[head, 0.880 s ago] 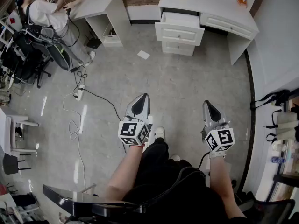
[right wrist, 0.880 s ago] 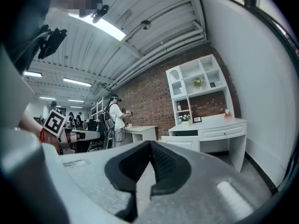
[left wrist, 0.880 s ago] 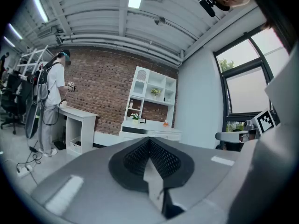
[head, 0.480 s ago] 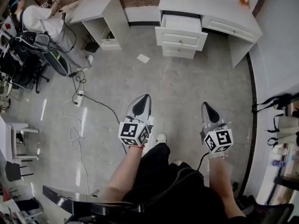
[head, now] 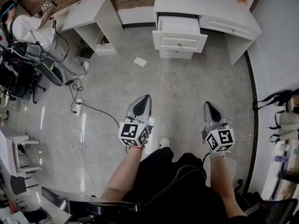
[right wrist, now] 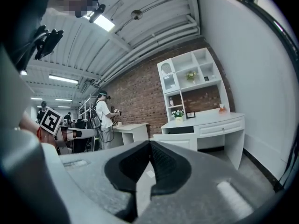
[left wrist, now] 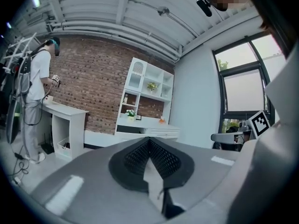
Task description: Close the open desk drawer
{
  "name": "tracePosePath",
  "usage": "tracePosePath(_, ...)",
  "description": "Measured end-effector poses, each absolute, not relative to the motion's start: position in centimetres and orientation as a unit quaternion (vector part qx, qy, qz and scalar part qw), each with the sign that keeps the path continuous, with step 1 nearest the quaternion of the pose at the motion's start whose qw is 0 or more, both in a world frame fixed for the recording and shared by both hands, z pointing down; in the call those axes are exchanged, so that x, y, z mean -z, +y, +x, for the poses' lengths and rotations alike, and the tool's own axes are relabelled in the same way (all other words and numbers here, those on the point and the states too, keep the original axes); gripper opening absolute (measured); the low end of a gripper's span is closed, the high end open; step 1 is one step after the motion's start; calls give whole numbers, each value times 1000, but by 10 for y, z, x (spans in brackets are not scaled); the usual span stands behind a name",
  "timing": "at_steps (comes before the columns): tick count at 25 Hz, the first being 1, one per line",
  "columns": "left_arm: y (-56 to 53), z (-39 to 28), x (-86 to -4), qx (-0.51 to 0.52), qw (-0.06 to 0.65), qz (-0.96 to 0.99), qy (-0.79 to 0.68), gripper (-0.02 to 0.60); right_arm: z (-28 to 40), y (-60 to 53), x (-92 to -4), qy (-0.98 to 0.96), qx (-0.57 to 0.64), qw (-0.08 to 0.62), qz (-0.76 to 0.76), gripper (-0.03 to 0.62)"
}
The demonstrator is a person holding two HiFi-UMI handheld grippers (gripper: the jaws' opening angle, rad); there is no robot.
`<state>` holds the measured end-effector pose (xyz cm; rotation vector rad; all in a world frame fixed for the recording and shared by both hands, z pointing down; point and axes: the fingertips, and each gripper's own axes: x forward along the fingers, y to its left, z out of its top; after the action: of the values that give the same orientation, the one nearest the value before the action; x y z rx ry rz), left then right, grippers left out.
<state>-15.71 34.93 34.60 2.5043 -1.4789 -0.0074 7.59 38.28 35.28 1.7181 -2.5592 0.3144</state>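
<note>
A white desk [head: 205, 8] stands against the far brick wall, and its top left drawer [head: 180, 30] is pulled out toward me. The same desk [right wrist: 219, 121] and drawer [right wrist: 177, 141] show in the right gripper view, and the desk [left wrist: 149, 130] shows far off in the left gripper view. My left gripper [head: 146, 97] hangs shut over the floor, well short of the desk. My right gripper [head: 207, 104] is shut too, level with the left one and about as far from the drawer. Neither holds anything.
A second white desk [head: 93, 10] stands at the far left with a person [head: 30, 24] beside it. Cables and a power strip [head: 74, 108] trail over the grey floor at left. A scrap of paper [head: 139, 61] lies before the desks. A white wall [head: 280, 41] bounds the right.
The desk and drawer have shifted slightly left in the head view. The person at left has drifted farther left. Both grippers stay shut, side by side.
</note>
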Motion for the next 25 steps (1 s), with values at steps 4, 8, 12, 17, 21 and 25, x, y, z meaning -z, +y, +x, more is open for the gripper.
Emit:
tracePosePath(4,342,-157,-349,-24,95,868,-487,3,65,377,-356,-825,-107,27,555,0)
tracePosePath(8,338,-160,-353,-17,106,867,-486,3,62,373,-359,-821,-118,31,557,0)
tracePosePath(12,334,-162,-364,-19,118,862,-492,3,64,368,-368,-820,-129,33,557,0)
tracePosePath(17,321,-168,-371,-23,128,855,-502,3,65,350,-381,-817,-148,28,556,0)
tracePosePath(21,296,-174,-370,-26,127,848,-514,3,64,324,-383,-821,-147,24,551,0)
tracePosePath(25,261,-171,-362,-18,126,846,-518,3,64,291,-378,-825,-144,14,546,0)
